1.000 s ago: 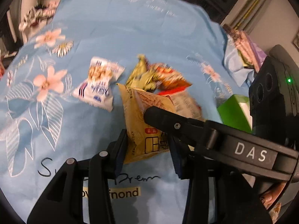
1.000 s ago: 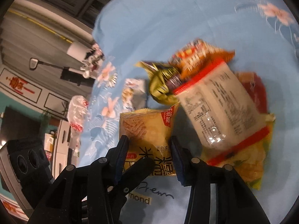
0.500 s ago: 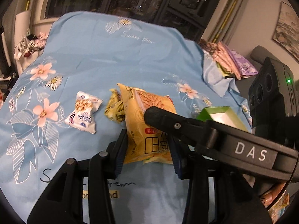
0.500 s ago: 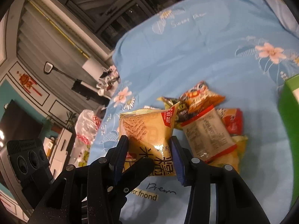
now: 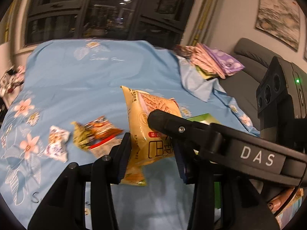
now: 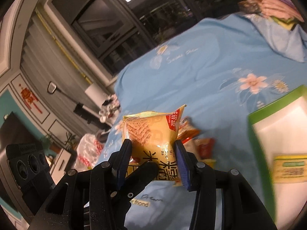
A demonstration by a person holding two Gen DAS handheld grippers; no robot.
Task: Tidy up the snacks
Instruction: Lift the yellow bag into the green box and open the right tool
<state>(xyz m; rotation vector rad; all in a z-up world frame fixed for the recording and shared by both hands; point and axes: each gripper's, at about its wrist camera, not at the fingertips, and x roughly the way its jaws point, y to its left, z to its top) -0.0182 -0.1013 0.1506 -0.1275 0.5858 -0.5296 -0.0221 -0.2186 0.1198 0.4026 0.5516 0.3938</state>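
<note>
The yellow snack packet (image 6: 153,134) is clamped at its lower part by both the left gripper (image 5: 153,153) and the right gripper (image 6: 155,159), fingers pressing its two side edges. Its long axis runs forward and up from the fingers. The green box (image 6: 276,107) lies to the right of the right fingers (open side up, one packet inside), so the right hand is nearer. The loose snacks (image 5: 94,134) remain on the bed (image 5: 76,84), left of the left fingers.

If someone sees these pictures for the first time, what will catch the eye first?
Probably the yellow snack bag in the centre, pinched by both the left gripper and the right gripper above the blue floral cloth. Next, the green-rimmed box at right and the loose snacks at left.
</note>
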